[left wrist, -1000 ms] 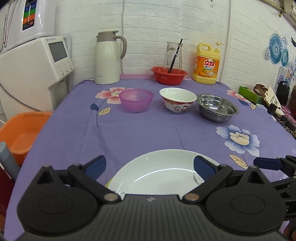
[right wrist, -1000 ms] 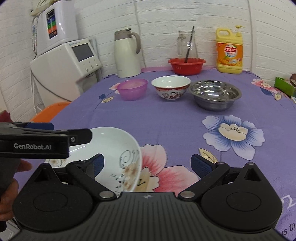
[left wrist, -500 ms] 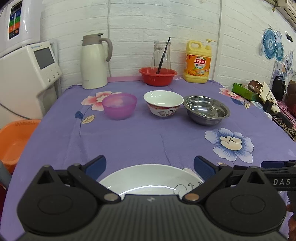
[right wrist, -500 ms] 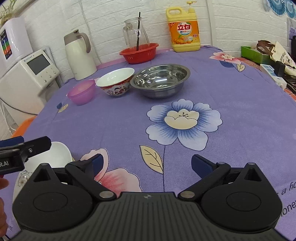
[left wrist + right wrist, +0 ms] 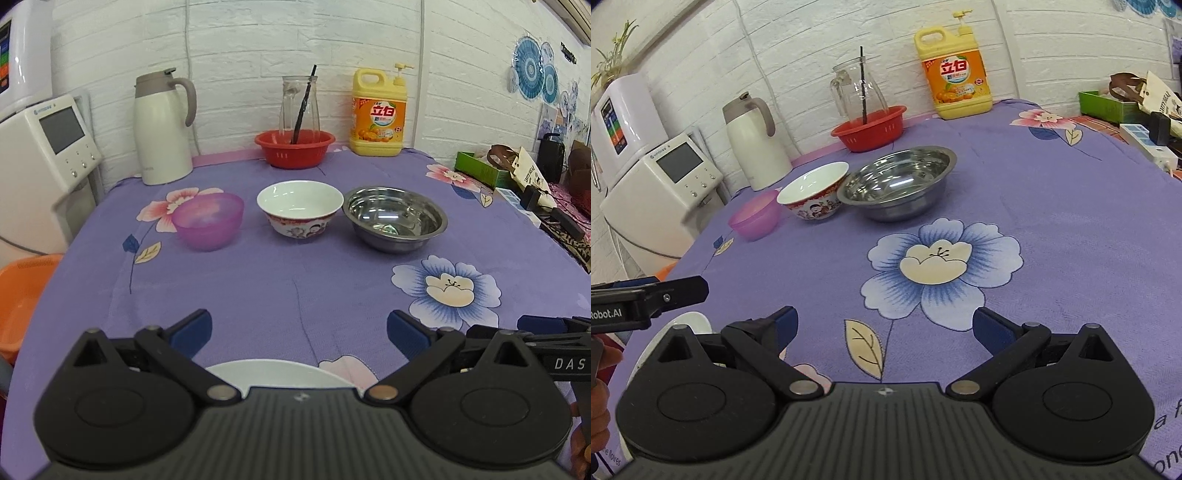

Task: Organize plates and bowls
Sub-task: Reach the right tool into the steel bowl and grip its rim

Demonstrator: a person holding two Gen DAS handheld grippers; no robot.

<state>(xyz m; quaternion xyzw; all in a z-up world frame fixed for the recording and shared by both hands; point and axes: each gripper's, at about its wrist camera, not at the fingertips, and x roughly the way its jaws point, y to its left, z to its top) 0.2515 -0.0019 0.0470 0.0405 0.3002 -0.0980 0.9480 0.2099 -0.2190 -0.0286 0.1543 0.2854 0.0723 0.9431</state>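
Note:
Three bowls stand in a row mid-table: a purple plastic bowl (image 5: 207,220), a white patterned bowl (image 5: 299,207) and a steel bowl (image 5: 394,218). They also show in the right wrist view as the purple bowl (image 5: 754,218), white bowl (image 5: 814,196) and steel bowl (image 5: 897,183). A white plate (image 5: 277,373) lies at the near edge, mostly hidden under my left gripper (image 5: 298,330), which is open and empty. My right gripper (image 5: 884,328) is open and empty over the blue flower print; the plate (image 5: 690,322) shows at its left.
Along the back wall stand a white thermos jug (image 5: 162,127), a red basket (image 5: 294,147) holding a glass pitcher, and a yellow detergent bottle (image 5: 378,110). A white appliance (image 5: 44,147) and an orange basin (image 5: 22,299) are at left. Clutter (image 5: 517,173) lies at right.
Both grippers have pulled back and lifted away from the plate, so less of it shows. The right gripper has swung right, toward the blue flower. The bowls have not moved.

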